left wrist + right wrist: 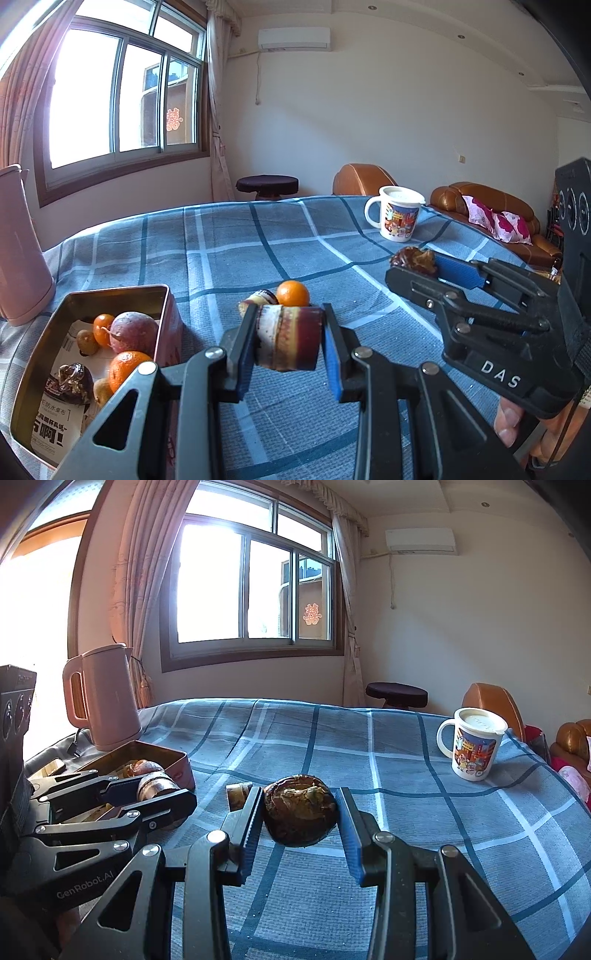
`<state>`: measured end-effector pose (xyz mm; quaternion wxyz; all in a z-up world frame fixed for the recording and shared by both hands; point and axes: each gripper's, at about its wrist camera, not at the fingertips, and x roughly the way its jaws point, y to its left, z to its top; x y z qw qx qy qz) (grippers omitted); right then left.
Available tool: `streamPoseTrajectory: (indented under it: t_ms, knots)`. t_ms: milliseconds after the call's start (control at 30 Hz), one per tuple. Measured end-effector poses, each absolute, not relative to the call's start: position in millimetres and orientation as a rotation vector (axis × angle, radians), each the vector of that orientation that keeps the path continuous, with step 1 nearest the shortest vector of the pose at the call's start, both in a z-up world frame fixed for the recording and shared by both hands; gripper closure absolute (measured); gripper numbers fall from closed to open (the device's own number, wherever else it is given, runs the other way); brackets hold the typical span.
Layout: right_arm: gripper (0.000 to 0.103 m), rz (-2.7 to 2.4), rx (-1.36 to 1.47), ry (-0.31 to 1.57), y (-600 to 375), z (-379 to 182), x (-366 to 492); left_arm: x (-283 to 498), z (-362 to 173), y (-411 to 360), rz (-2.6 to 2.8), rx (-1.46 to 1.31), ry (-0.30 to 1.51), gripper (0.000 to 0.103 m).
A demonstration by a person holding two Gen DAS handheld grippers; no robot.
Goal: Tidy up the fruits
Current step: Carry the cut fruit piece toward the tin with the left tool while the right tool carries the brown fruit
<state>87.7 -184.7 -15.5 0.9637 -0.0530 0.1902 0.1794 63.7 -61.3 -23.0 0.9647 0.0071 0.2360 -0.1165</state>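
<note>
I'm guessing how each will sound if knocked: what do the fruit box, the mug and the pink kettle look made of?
The fruit box looks like thin sheet metal: dull golden inner walls with a rolled rim and pink paint outside. The mug looks like glossy white ceramic with a printed cartoon picture, though hard plastic is possible; its lid seems plastic. The pink kettle has a smooth matte shell, probably plastic.

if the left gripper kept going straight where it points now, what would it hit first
Probably the small orange and the cut piece beside it, lying just beyond the held sugarcane chunk; depth is unclear.
</note>
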Motion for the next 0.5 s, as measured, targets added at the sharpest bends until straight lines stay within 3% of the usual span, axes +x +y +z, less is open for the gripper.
streamPoseTrajectory:
  t_ms: [500]
  knots:
    - [0.062, 0.391, -0.124, 0.370, -171.6, -10.9, 80.4, 54.8, -20.5, -49.0, -0.213, 0.009, 0.456, 0.070]
